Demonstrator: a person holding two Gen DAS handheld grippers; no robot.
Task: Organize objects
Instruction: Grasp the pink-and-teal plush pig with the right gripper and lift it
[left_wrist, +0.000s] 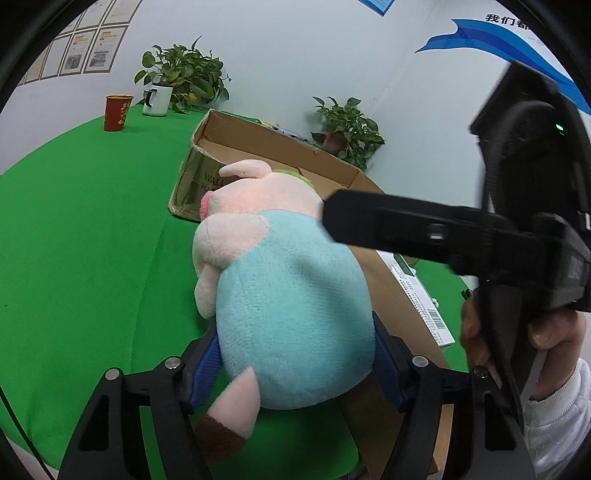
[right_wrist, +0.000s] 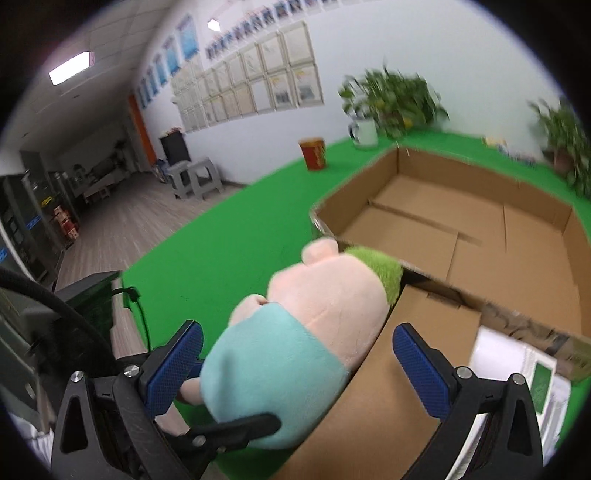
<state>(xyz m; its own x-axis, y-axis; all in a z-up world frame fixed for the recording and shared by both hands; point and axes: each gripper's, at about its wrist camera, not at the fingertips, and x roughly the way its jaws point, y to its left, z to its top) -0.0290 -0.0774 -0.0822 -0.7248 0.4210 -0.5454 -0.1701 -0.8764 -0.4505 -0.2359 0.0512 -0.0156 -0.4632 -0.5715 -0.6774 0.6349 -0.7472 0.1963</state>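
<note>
The left gripper (left_wrist: 295, 365) is clamped on the plush pig (left_wrist: 280, 280), its blue pads (left_wrist: 205, 369) pressed against either side of the teal body near the rump. The toy's long axis runs straight out along the fingers toward 12 o'clock, head far from the wrist, one brown-tipped leg (left_wrist: 229, 413) hanging at 7 o'clock. The pig is held clear of the green table cover (left_wrist: 85, 236), just beside the near wall of the open cardboard box (left_wrist: 266, 147), which lies from 12 to 3 o'clock of the toy. In the right wrist view the box floor (right_wrist: 480, 221) appears bare, spreading from 12 to 2 o'clock beyond the pig's head (right_wrist: 332, 291). The right gripper (right_wrist: 295, 369) stands wide apart, holding nothing, its pads level with the pig's body but not touching it; its black finger crosses at 3 o'clock in the left view. Judgement: the left hand alone carries the toy, and the coming move calls for travel forward and rightward over the box wall. Outward, a white carton (left_wrist: 424, 299) lies at 4 o'clock, a red cup (left_wrist: 118, 112), a white mug (left_wrist: 158, 99) and potted plants (left_wrist: 184, 70) at 11 o'clock.
</note>
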